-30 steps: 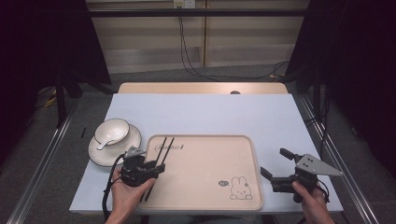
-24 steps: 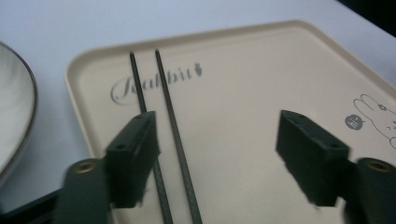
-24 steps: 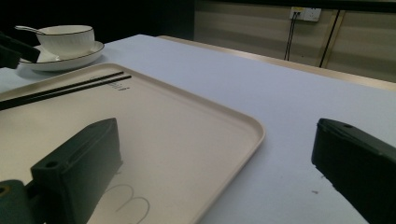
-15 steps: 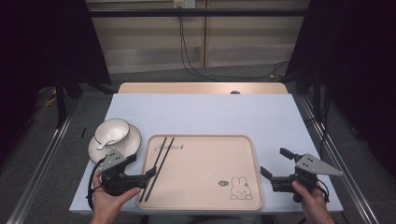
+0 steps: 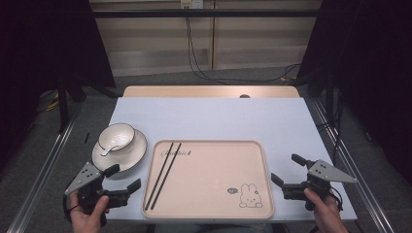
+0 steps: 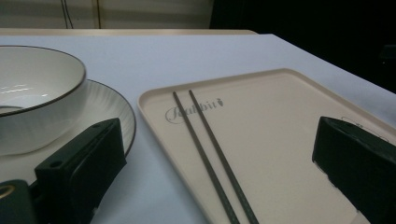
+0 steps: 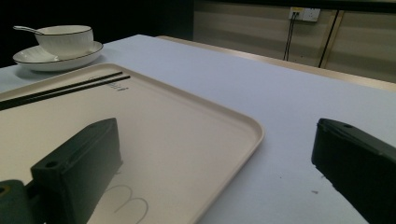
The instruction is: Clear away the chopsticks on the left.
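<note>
Your desk [image 5: 214,116] is a pale blue-white top in a dim room, with dark curtains at both sides of the frame and cables hanging down the beige wall at the top. A cream tray [image 5: 214,213] with a rabbit drawing sits in the lower centre of the high view.

The chopsticks [image 5: 163,174] now lie side by side along the left part of the tray, running from near the printed lettering down toward the bottom edge. A second ago your left gripper [image 5: 121,181] was over them at the tray's lower left; it has since drawn away to the left and now sits off the tray, in the lower left of the frame, just below the plate [image 5: 138,154]. Its fingers have just been opening and now stand wide apart with nothing between them; the left gripper view shows the chopsticks [image 6: 212,161] resting free on the tray [image 6: 280,140], clear of both fingers.

That reads as the chopsticks being placed and released, so that step looks done.

The bowl [image 5: 116,137] with its spoon [image 5: 109,149] stands on the plate at the left, off the tray and touching nothing else. It looks like the likely next thing to move onto the tray.

Your right gripper [image 5: 286,172] rests at the lower right, just beyond the tray's right edge, fingers spread and empty, unmoved from a second ago.
</note>
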Tool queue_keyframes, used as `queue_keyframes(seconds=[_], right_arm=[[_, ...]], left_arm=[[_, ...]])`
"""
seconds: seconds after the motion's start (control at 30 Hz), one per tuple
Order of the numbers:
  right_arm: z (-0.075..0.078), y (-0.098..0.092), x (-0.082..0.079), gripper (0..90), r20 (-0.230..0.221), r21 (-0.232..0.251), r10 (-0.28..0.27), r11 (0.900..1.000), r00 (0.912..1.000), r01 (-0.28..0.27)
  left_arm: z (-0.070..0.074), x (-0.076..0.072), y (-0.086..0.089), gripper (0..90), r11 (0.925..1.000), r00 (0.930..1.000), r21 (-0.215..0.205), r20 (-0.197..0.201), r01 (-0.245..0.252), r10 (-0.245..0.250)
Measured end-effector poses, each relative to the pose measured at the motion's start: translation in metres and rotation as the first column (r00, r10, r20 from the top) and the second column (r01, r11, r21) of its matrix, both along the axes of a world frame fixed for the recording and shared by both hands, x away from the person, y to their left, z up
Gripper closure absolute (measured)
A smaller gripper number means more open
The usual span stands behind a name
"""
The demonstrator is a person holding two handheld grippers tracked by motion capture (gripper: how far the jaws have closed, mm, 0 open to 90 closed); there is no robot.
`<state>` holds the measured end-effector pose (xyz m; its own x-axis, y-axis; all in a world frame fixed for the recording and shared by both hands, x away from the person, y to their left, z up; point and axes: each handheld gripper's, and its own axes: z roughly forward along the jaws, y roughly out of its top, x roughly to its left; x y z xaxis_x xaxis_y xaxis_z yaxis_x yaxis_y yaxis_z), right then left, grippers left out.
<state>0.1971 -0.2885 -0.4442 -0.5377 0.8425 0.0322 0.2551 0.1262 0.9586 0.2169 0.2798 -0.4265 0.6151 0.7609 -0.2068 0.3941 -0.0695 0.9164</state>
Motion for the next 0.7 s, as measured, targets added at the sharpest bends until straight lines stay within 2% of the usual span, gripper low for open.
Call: queue_keyframes(seconds=[0.07,0.1,0.2,0.27,0.33,0.43,0.47,0.57,0.67,0.7], right_arm=[[0.000,0.000,0.000,1.2,-0.002,0.000,0.000,1.000,1.0000,0.000],[0.000,-0.001,0.000,1.2,-0.001,0.001,-0.003,1.000,1.0000,0.003],[0.000,-0.001,0.000,1.1,0.006,-0.002,-0.009,1.000,0.9999,0.009],[0.001,-0.001,0.000,1.2,0.005,-0.001,-0.010,1.000,0.9999,0.010],[0.001,-0.002,0.000,1.2,0.008,0.003,-0.005,1.000,1.0000,0.005],[0.002,-0.003,0.000,1.2,0.010,0.005,-0.007,1.000,0.9999,0.007],[0.002,-0.002,0.000,1.2,0.008,0.007,-0.011,1.000,0.9999,0.011],[0.002,-0.002,0.000,1.2,0.012,0.005,-0.008,1.000,0.9999,0.008],[0.001,-0.002,0.001,1.2,0.008,0.004,-0.012,1.000,0.9999,0.012],[0.001,-0.002,0.002,1.1,-0.004,0.005,-0.009,1.000,1.0000,0.009]], left_arm=[[0.000,-0.002,0.007,1.6,1.0000,1.0000,0.003,-0.005,-0.008,0.008],[0.000,-0.004,0.010,1.6,0.9998,0.9998,0.006,0.007,-0.017,0.017],[-0.002,-0.008,0.017,1.6,0.9983,0.9983,-0.014,0.014,-0.057,0.057],[-0.006,-0.011,0.022,1.6,0.9993,0.9994,0.010,0.009,-0.035,0.035],[-0.008,-0.012,0.025,1.6,0.9991,0.9992,-0.009,-0.006,-0.040,0.040],[-0.008,-0.013,0.021,1.7,0.9992,0.9997,0.033,-0.006,-0.024,0.024],[-0.008,-0.014,0.022,1.8,0.9996,0.9999,0.023,0.001,-0.016,0.016],[-0.009,-0.015,0.026,1.8,0.9989,0.9989,0.013,0.015,-0.045,0.045],[-0.010,-0.015,0.031,1.8,0.9958,0.9958,-0.005,0.013,-0.091,0.091],[-0.010,-0.014,0.033,1.8,0.9957,0.9957,-0.012,0.010,-0.092,0.092]])
